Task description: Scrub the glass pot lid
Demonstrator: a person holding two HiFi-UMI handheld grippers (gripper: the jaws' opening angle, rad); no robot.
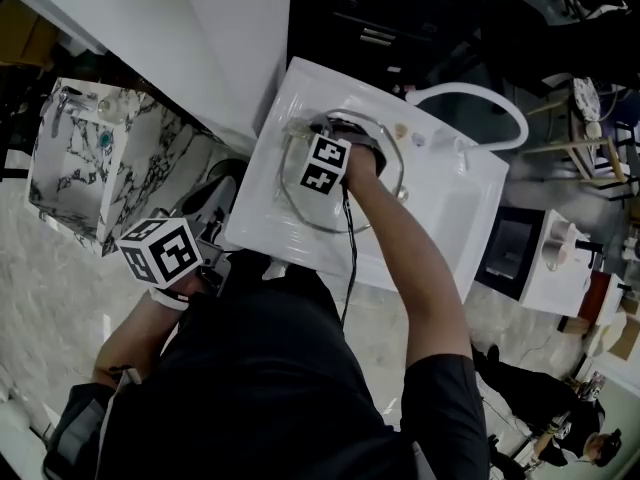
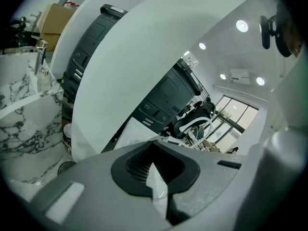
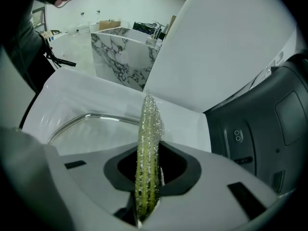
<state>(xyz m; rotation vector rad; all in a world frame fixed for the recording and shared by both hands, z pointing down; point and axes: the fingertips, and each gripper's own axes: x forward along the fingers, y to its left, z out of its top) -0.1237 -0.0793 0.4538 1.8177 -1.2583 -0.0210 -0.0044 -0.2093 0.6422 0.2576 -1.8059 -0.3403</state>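
Observation:
The glass pot lid [image 1: 322, 214] lies flat in the white sink [image 1: 450, 198]; its metal rim and clear pane [image 3: 91, 129] show ahead in the right gripper view. My right gripper [image 1: 338, 140] hovers over the lid's far part, shut on a yellow-green scrub sponge [image 3: 149, 138] with a glittery mesh, held on edge between the jaws [image 3: 148, 189]. Whether the sponge touches the glass cannot be told. My left gripper [image 1: 205, 243] hangs left of the sink, away from the lid, its jaws [image 2: 156, 179] shut with nothing in them.
A white arched faucet [image 1: 480, 93] stands at the sink's far right. A marble-patterned box [image 1: 90, 168] sits to the left on the floor. A dark grey machine [image 3: 269, 129] stands beyond the sink beside a white curved panel [image 2: 125, 71]. Another person [image 1: 560, 408] is at the lower right.

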